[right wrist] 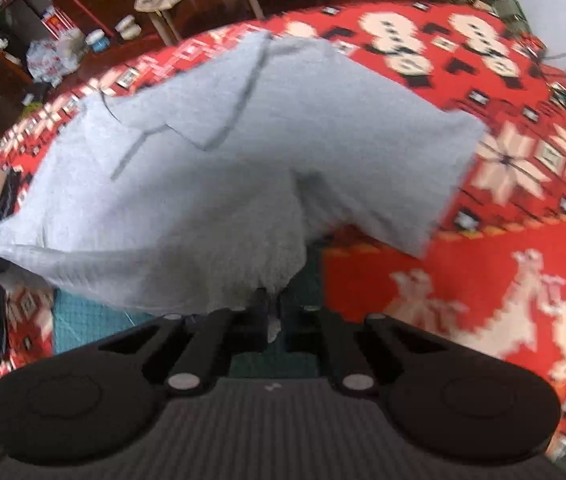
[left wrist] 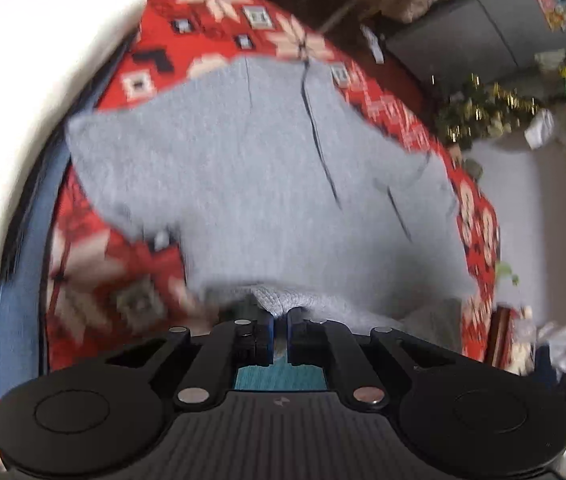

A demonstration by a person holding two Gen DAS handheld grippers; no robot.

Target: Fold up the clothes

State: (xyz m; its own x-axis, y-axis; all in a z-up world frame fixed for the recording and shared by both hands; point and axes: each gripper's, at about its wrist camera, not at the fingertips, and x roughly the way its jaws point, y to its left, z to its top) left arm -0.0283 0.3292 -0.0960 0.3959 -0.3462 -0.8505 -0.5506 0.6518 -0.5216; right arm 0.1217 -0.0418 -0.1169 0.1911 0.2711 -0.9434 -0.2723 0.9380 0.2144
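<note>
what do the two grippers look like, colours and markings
Both are matte black with a ribbed body, round discs at each side, silver pivot pins and a small pale logo. The left gripper has blue finger pads; the right gripper's pads are hidden by cloth.

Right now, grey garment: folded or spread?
Spread, not folded: the grey garment hangs open from both grippers, left and right, over the red cloth.
</note>
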